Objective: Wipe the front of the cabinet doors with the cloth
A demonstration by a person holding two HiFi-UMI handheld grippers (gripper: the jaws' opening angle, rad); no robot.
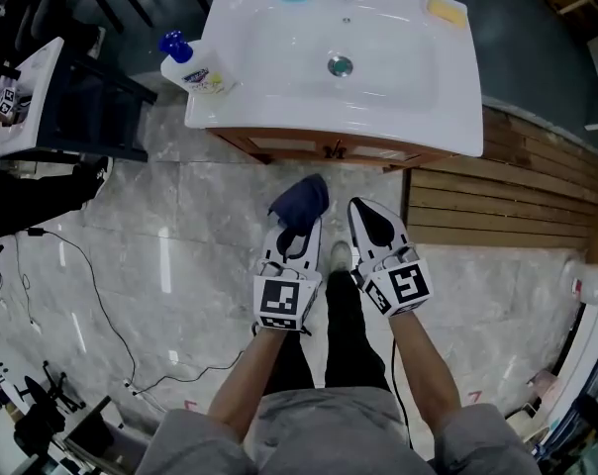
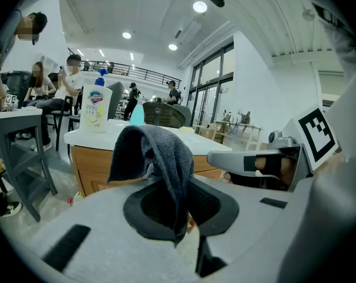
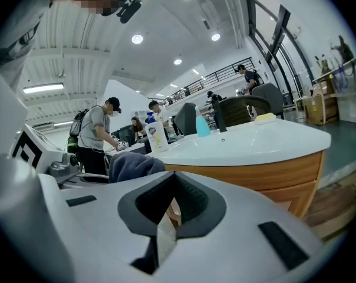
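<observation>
In the head view, the left hand-held gripper (image 1: 297, 228) is holding the dark cloth (image 1: 301, 201) at its tip, probably so that a loose fold is free to meet the wood. The cloth is pointing toward the cabinet doors (image 1: 329, 149) under the white counter (image 1: 279, 28), near them but apart. The right hand-held gripper (image 1: 370, 221) is hanging just beside the left one, and it seems to have no work now. In the left gripper view, the jaws are pressing together on the cloth (image 2: 160, 152), which is standing up from the left hand-held gripper (image 2: 178, 208) and falling over to the left. The wooden cabinet front (image 2: 92, 164) is lying behind it, not touching. In the right gripper view, the jaws of the right hand-held gripper (image 3: 169, 208) are closed on each other with nothing between them. The cloth (image 3: 131, 165) is showing to its left, and the cabinet front (image 3: 254, 175) is ahead, well clear of it.
</observation>
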